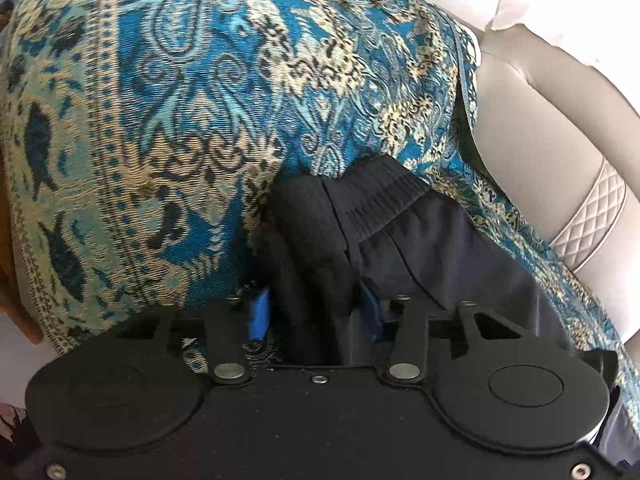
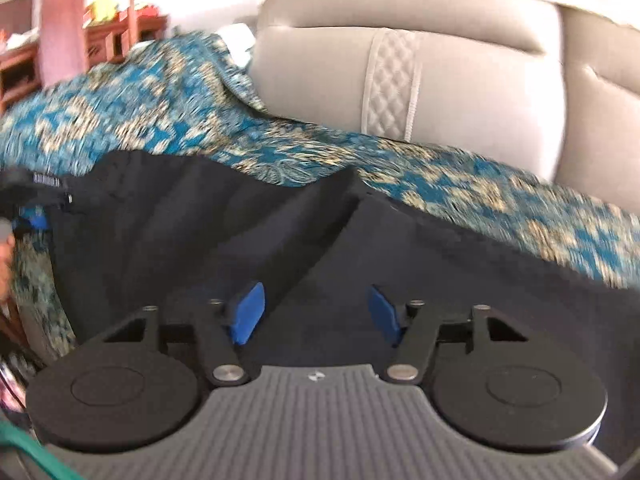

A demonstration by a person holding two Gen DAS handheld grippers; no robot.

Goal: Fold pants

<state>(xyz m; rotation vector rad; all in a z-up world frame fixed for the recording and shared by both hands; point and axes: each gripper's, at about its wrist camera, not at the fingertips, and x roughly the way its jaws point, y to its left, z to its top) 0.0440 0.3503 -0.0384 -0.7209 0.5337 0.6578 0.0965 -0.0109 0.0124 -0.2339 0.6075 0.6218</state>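
Observation:
Dark navy pants (image 2: 240, 232) lie spread on a blue and cream patterned throw (image 2: 120, 120) over a sofa seat. In the left wrist view my left gripper (image 1: 314, 312) is shut on a bunched fold of the pants (image 1: 400, 240) near the ribbed elastic waistband (image 1: 376, 196); cloth fills the gap between its blue pads (image 1: 258, 316). In the right wrist view my right gripper (image 2: 316, 310) is open just above the flat pants, its blue pads (image 2: 248, 312) apart with nothing between them. The left gripper (image 2: 34, 216) shows small at the far left edge of that view.
The beige leather sofa back (image 2: 460, 80) with a quilted strip (image 2: 394, 84) rises behind the throw. It also shows in the left wrist view (image 1: 540, 140). Wooden furniture (image 2: 108, 40) stands far left in the room.

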